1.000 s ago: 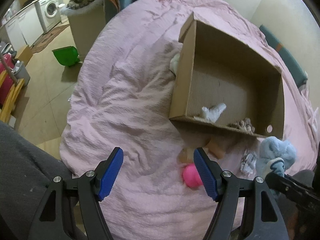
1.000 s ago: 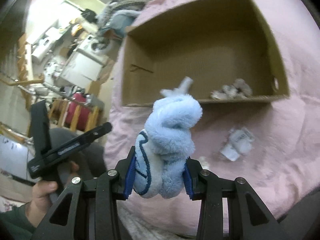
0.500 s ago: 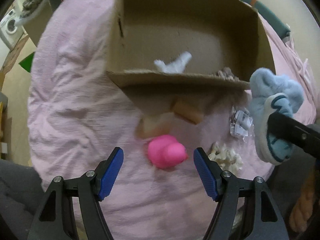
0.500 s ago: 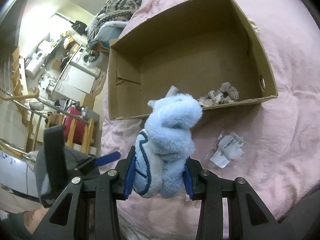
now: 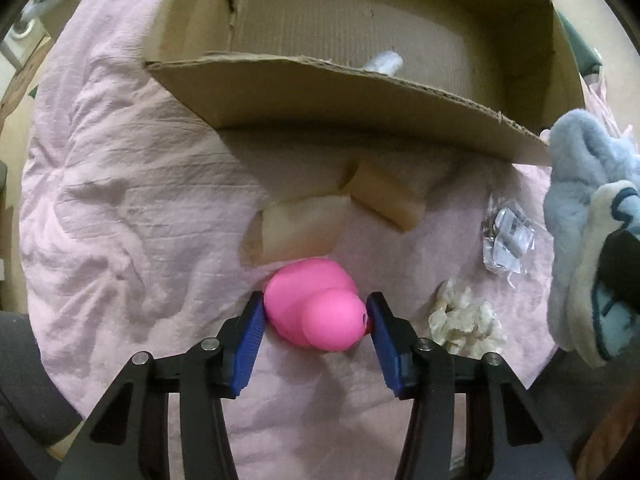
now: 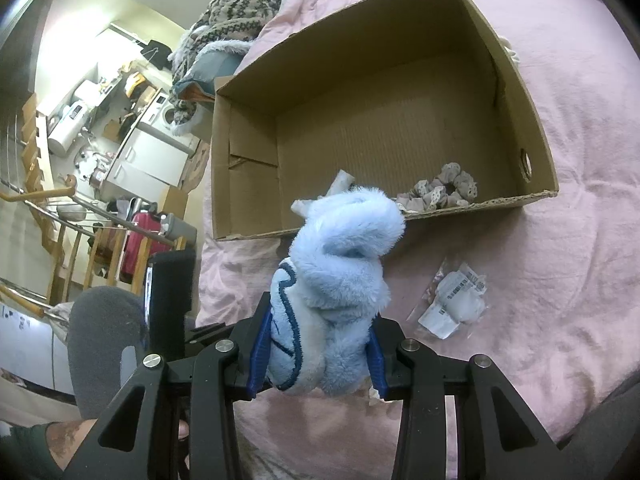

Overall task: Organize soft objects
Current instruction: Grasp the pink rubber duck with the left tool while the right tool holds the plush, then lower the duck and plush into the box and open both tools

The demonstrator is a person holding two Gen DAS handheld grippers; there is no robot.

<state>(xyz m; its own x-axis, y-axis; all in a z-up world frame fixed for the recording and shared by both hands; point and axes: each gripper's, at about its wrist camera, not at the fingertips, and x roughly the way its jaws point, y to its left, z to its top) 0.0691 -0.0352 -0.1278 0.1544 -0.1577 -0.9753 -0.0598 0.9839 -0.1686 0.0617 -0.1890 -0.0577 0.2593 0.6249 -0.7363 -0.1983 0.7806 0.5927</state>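
On the pink bedspread (image 5: pixel 120 216), just in front of the box (image 5: pixel 360 92), lies the pink duck (image 5: pixel 316 308), and the left gripper (image 5: pixel 316 320) straddles it. Its jaws have just been closing; both blue pads now touch the duck's flanks, one at the body and one at the head by the beak, so the toy is pinched where it lies on the cover. The duck looks smooth, rounded and hollow: expect it to be light, to squash under pressure and to squirt out of a shallow hold. A grip across the widest part of the body, pads low on the sides, is judged safer than a hold on the head. Two foam blocks (image 5: pixel 304 228) lie just beyond it, touching it or nearly so. The right gripper (image 6: pixel 318 344) is clamped on the blue plush (image 6: pixel 340 280), held above the bedspread near the box front. The plush compresses deeply, is light and grips well by its pile; a hold at mid-body suffices.
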